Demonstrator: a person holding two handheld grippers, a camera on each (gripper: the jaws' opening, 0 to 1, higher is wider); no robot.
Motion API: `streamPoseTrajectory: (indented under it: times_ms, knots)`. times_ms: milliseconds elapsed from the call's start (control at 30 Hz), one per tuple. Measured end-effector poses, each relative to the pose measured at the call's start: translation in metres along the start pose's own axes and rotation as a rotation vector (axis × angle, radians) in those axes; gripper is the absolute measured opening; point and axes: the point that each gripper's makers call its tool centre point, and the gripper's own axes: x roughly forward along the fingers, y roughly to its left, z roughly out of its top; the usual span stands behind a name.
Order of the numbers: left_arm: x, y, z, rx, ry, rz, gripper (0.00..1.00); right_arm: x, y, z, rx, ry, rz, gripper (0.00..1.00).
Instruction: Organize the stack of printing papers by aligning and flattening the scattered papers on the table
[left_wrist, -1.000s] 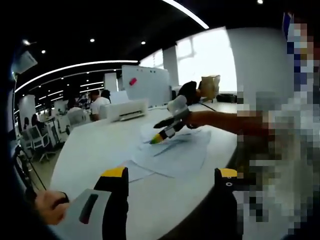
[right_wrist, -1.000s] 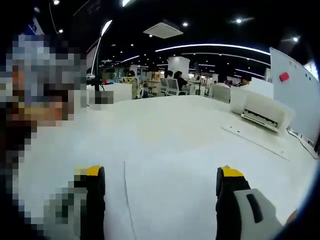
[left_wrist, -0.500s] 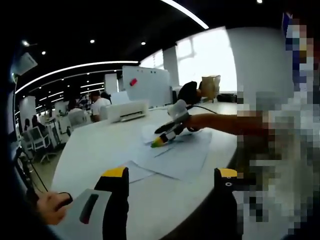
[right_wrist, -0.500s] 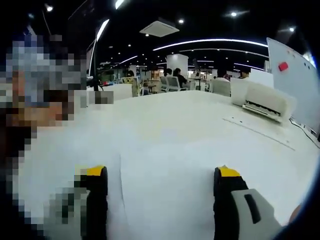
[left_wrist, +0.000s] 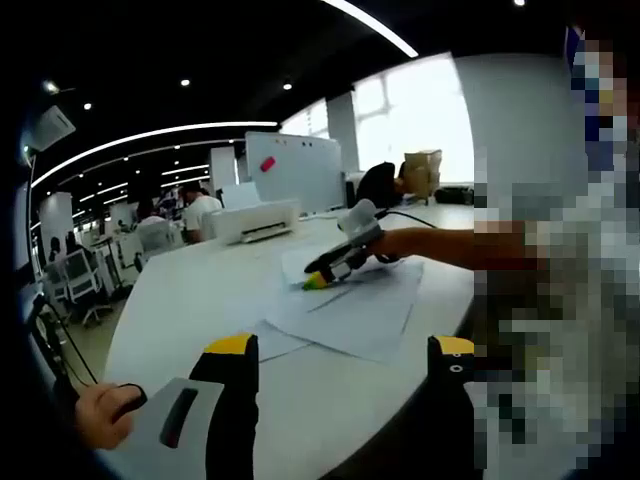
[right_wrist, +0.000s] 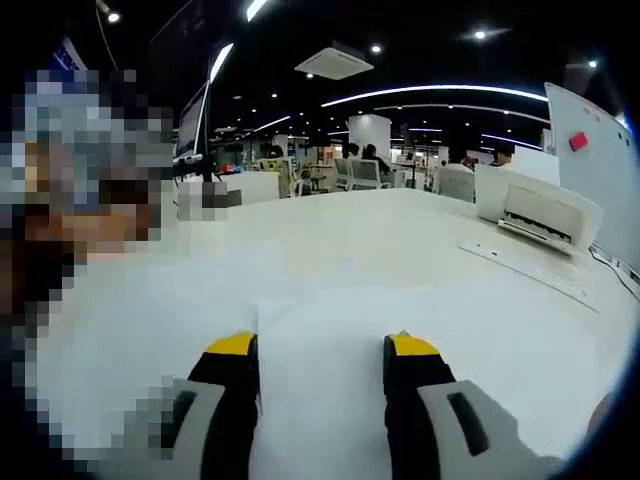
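White printing papers (left_wrist: 345, 305) lie fanned on the desk (left_wrist: 190, 300) near the printer (left_wrist: 252, 220), the right tool (right_wrist: 322, 352) half-closed over a sheet but not gripping, the left tool (left_wrist: 340, 348) released; a skewed pinch could crease the sheet.

The left gripper (left_wrist: 340, 362) is hovering near the tabletop (left_wrist: 190, 300) edge, fingers (left_wrist: 232, 352) spread wide. Farther off, the right gripper (left_wrist: 322, 274) is resting its tips on the scattered papers (left_wrist: 350, 310). A printer (left_wrist: 252, 220) is sitting far left.
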Motion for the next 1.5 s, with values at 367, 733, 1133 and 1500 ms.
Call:
streamPoseTrajectory:
  times_ms: [367, 733, 1133, 1500]
  knots:
    - [-0.001, 0.0, -0.001, -0.001, 0.0, 0.0, 0.71, -0.001, 0.008, 0.0, -0.024, 0.002, 0.03, 0.2]
    - [-0.002, -0.001, 0.0, 0.002, -0.003, -0.001, 0.7, -0.002, 0.014, -0.001, -0.058, 0.036, 0.032, 0.0]
    - [-0.003, -0.001, 0.0, 0.001, -0.006, 0.0, 0.7, -0.014, 0.005, 0.013, -0.035, 0.027, -0.021, 0.0]
    - [0.003, -0.011, 0.003, -0.004, -0.011, -0.026, 0.7, -0.062, 0.012, 0.066, 0.045, -0.079, -0.042, 0.0]
